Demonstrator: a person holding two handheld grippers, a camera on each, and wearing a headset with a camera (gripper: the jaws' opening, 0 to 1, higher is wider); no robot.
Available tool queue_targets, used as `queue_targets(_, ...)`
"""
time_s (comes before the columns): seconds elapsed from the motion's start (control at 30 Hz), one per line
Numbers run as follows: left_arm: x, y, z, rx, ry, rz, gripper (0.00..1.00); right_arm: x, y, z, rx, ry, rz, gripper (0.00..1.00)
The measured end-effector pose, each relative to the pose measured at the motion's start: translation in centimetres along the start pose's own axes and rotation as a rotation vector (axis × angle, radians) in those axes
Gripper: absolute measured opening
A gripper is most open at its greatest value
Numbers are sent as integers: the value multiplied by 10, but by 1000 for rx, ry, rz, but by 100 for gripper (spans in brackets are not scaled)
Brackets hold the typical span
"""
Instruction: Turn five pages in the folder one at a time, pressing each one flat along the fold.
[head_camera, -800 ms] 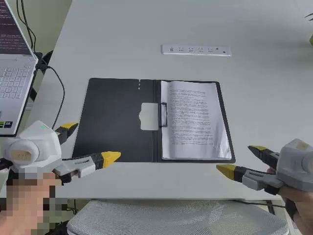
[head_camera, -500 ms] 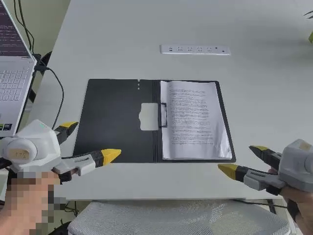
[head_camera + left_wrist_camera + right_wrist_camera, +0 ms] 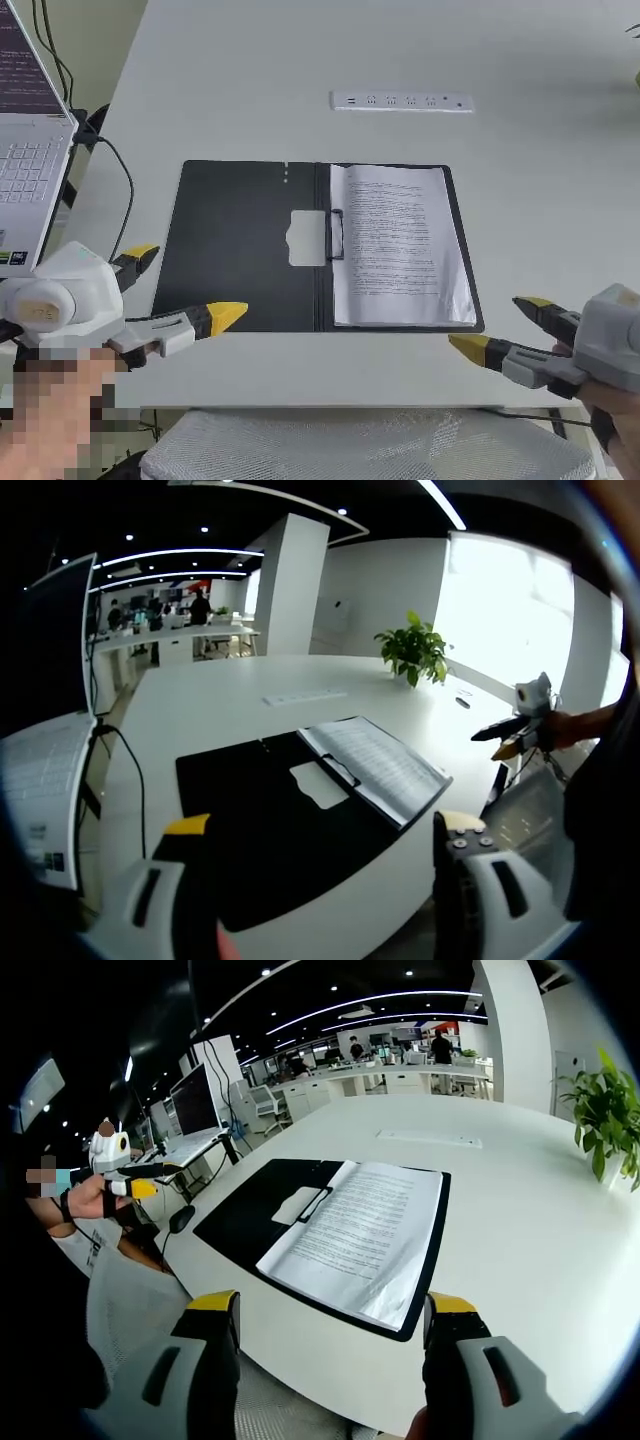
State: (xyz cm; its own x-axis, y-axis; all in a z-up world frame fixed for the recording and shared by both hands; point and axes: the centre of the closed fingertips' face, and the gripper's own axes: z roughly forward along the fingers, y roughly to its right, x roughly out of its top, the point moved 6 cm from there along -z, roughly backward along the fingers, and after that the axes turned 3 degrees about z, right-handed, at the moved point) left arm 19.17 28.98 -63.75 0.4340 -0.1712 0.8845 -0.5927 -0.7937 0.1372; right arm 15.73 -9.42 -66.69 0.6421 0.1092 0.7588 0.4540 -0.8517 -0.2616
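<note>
**Folder open flat at the desk's near edge, both tongs released**

Folder (image 3: pixel 250 245) is what we find spread open on the white desk (image 3: pixel 560 180), with its lower border running close along the desk's near edge. Its left half is bare black cover. Its right half carries the stack of printed pages (image 3: pixel 400 245), which lies flat and square to the spine. We make out a clip (image 3: pixel 335 235) at the spine, with a small pale tab reaching from it onto the black half.

We see the left gripper (image 3: pixel 190 284) near the folder's near-left corner, over the desk's near edge. Its yellow-tipped jaws are spread wide with nothing between them, and the nearer tip sits just beside the folder's border. The right gripper (image 3: pixel 496 322) is near the folder's near-right corner, apart from the folder. Its jaws are likewise parted and hold nothing.

Toward the far edge, well apart from the folder, we note a white power strip (image 3: pixel 402 101). A laptop (image 3: pixel 25 170) stands open at the desk's left edge, and a dark cable (image 3: pixel 125 190) loops beside it. A potted plant (image 3: pixel 605 1110) stands by the right edge, and a mesh chair (image 3: pixel 350 440) sits below the near edge.
</note>
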Motion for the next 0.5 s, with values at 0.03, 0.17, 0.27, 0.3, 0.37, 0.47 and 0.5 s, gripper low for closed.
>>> queue_targets(0.03, 0, 0, 0, 0, -1, 1, 89, 0, 0, 0, 0, 2, 1, 74)
queue_targets(0.17, 0, 1, 0, -3, 0, 3, 89, 0, 1, -1, 0, 3, -1, 74)
queue_targets(0.27, 1, 1, 0, -2, 1, 5, 89, 1, 0, -1, 2, 7, -1, 74)
queue_targets(0.3, 1, 1, 0, -2, 1, 4, 89, 1, 1, 0, 4, 7, -1, 74)
queue_targets(0.37, 2, 1, 0, -1, 4, 3, 89, 1, 0, 0, 6, 2, -8, 74)
queue_targets(0.47, 1, 1, 0, -1, 5, 2, 89, 2, -1, -1, 8, 4, -9, 74)
queue_targets(0.5, 1, 1, 0, -1, 5, 2, 89, 2, -2, -1, 8, 5, -9, 74)
